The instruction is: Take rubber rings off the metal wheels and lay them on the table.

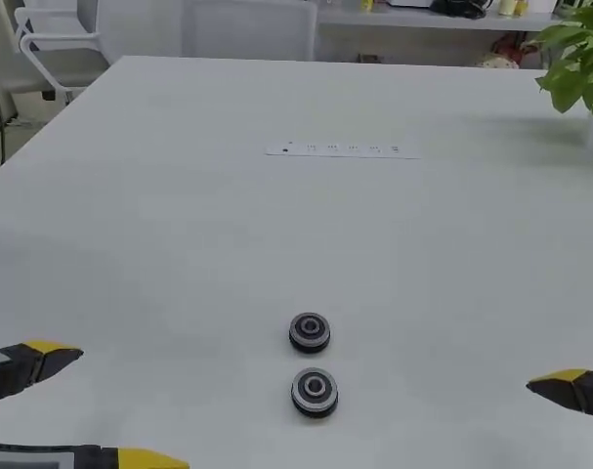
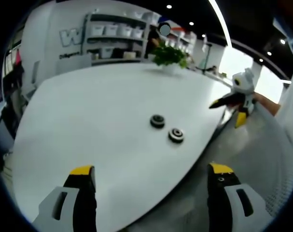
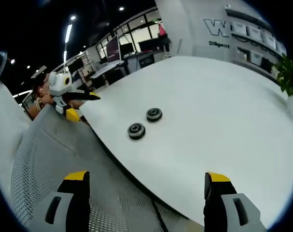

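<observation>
2 wheels lie flat on the white table [image 1: 179,215], near its front edge, approx mid-width. The far wheel [image 1: 309,332] & near wheel [image 1: 315,393] sit one behind the other, just beside each other but not touching. Each has a shiny metal middle w/ a dark band round it. The rubber rings [image 1: 315,411] are on both wheels, none laid on the table.

L gripper [image 2: 151,169]: jaws spread wide, nothing btwn them, yellow tips. In the head view it sits bottom left, low over the table's front edge, well apart from the wheels. In its own view one jaw is over the tabletop, the other over a grey mesh surface [image 2: 262,159] below the edge. Both wheels are ahead of it, w/ the other gripper beyond them at the right.

R gripper [image 3: 146,177]: jaws also spread wide, empty. In the head view 1 yellow tip pokes in at the right edge, level w/ the near wheel, well apart from it. Its own view looks across the table edge at both wheels.

Further back: a flat socket strip [image 1: 343,149] set in the tabletop, a plant [image 1: 574,59] far right, white chairs [image 1: 52,39] far left. Shelves w/ bins [image 2: 117,41] stand behind the table in the left gripper view.
</observation>
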`<state>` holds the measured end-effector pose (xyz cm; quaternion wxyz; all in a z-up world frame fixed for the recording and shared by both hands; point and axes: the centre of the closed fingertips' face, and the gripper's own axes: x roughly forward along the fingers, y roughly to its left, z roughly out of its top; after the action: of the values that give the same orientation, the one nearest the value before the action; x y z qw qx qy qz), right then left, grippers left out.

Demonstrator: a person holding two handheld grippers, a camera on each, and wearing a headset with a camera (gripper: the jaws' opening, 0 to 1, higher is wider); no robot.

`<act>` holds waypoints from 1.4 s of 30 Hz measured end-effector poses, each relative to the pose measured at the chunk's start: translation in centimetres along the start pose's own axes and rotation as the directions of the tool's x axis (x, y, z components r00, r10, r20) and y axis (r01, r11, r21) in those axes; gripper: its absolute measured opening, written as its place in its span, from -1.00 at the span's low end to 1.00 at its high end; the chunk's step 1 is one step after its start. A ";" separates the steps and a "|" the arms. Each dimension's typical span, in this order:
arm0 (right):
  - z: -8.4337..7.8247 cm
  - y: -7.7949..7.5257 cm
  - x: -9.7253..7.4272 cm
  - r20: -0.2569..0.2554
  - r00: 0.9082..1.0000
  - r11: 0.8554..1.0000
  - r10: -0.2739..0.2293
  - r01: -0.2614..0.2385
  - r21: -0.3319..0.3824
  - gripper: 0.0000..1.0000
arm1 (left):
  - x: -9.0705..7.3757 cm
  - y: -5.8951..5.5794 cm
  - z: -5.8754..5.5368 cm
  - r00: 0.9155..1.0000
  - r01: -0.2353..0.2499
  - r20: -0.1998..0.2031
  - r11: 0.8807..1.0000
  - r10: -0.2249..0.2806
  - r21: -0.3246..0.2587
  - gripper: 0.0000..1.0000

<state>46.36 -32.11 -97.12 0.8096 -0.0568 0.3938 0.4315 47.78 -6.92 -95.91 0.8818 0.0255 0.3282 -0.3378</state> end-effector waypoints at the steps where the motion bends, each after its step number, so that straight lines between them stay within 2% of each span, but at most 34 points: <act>1: 0.0 0.0 0.0 0.001 1.000 1.000 0.000 0.000 0.001 0.98 | 0.0 0.0 0.0 1.000 0.001 0.000 1.000 -0.001 -0.001 0.95; 15: 0.0 -0.1 0.0 0.003 1.000 1.000 -0.007 0.007 0.006 0.98 | 0.0 0.0 0.0 1.000 0.001 0.004 1.000 -0.001 -0.005 0.96; 19: -0.3 -0.3 0.0 -0.020 1.000 1.000 -0.019 0.019 -0.009 0.98 | 0.0 0.0 0.0 1.000 0.004 0.006 1.000 -0.004 -0.010 0.96; 27: -0.2 -0.4 -0.1 -0.011 1.000 1.000 -0.024 0.024 -0.004 0.98 | 0.0 -0.1 0.2 1.000 0.007 0.012 1.000 -0.007 -0.008 0.96; 31: 0.1 -0.4 -0.3 0.011 1.000 1.000 -0.024 0.023 0.012 0.98 | -0.1 -0.1 0.2 1.000 0.012 0.015 1.000 -0.011 -0.015 0.96; 35: 0.3 -0.5 -0.4 0.020 0.999 0.999 -0.028 0.028 0.018 0.97 | -0.2 -0.2 0.3 0.999 0.019 0.028 0.999 -0.018 -0.027 0.95; 37: 0.2 -0.5 -0.5 0.016 0.999 1.000 -0.029 0.029 0.011 0.89 | -0.3 -0.1 0.5 0.999 0.018 0.036 0.999 -0.017 -0.029 0.95; 42: 0.4 -0.5 -0.7 0.017 0.999 0.999 -0.032 0.032 0.000 0.91 | -0.7 0.1 1.0 0.998 0.023 0.067 0.999 -0.020 -0.044 0.96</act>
<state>46.76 -32.70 -96.55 0.8197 -0.0593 0.3859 0.4191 48.03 -6.74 -94.71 0.8888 -0.0092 0.3066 -0.3405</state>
